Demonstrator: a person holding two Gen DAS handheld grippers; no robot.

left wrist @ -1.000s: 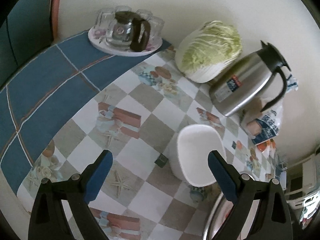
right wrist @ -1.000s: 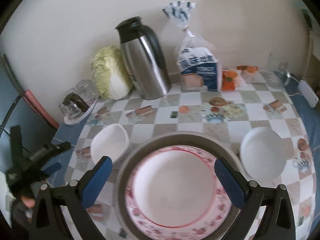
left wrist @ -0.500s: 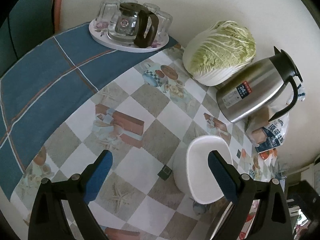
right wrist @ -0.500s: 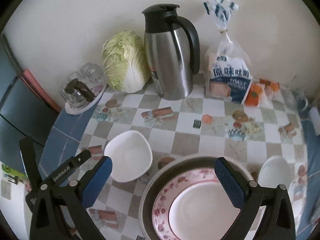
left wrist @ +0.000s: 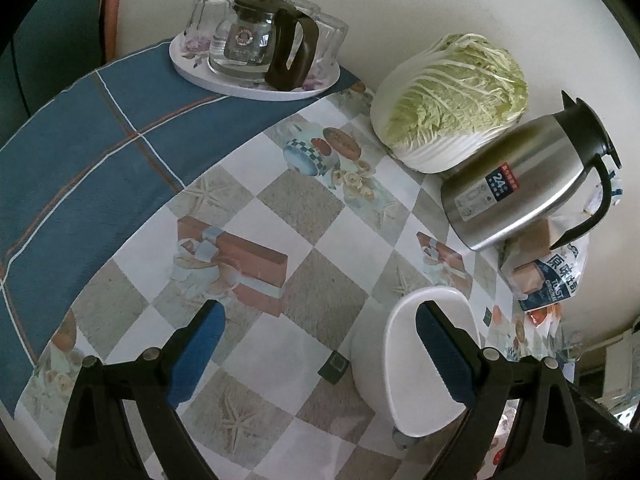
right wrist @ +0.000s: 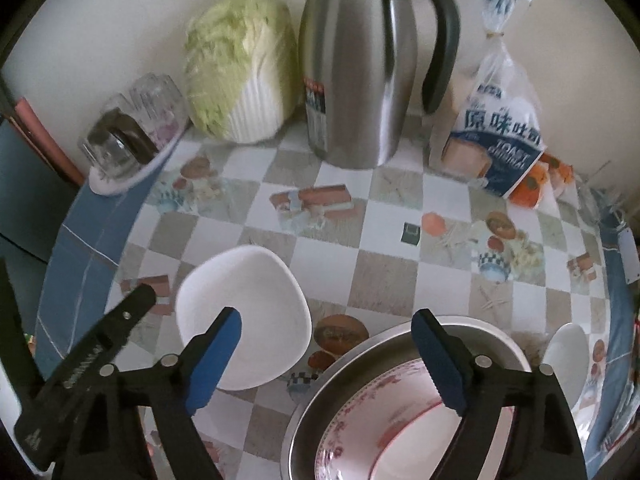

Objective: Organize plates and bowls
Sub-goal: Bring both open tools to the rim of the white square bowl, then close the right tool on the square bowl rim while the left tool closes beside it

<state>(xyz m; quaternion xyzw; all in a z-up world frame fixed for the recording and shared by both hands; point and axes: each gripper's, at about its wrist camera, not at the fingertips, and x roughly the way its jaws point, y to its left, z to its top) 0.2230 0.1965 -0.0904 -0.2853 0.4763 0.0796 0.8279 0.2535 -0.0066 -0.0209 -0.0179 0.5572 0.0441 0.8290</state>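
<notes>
A white rounded bowl [left wrist: 420, 384] sits on the checked tablecloth. My left gripper [left wrist: 320, 344] hangs open above the cloth, its right finger over this bowl's rim and not touching it. In the right wrist view the same bowl [right wrist: 248, 304] lies at lower left, next to a metal basin [right wrist: 340, 364] that holds a floral-rimmed plate [right wrist: 360, 420]. My right gripper [right wrist: 326, 356] is closing, nothing pressed; its left pad hovers over the bowl and its right pad over the basin. A second white bowl [right wrist: 566, 354] sits at far right. One left gripper finger [right wrist: 132, 304] reaches in beside the bowl.
Along the wall stand a napa cabbage [left wrist: 448, 96], a steel thermos jug [left wrist: 520, 184] and a bag of toast bread [left wrist: 552, 276]. A white tray [left wrist: 256, 84] with a glass pot and upturned glasses sits on the blue cloth [left wrist: 80, 160] at far left.
My right gripper has swung left toward the white rounded bowl, and its jaws have narrowed a little. The basin now sits lower right in that view. The left gripper has come slightly lower and closer.
</notes>
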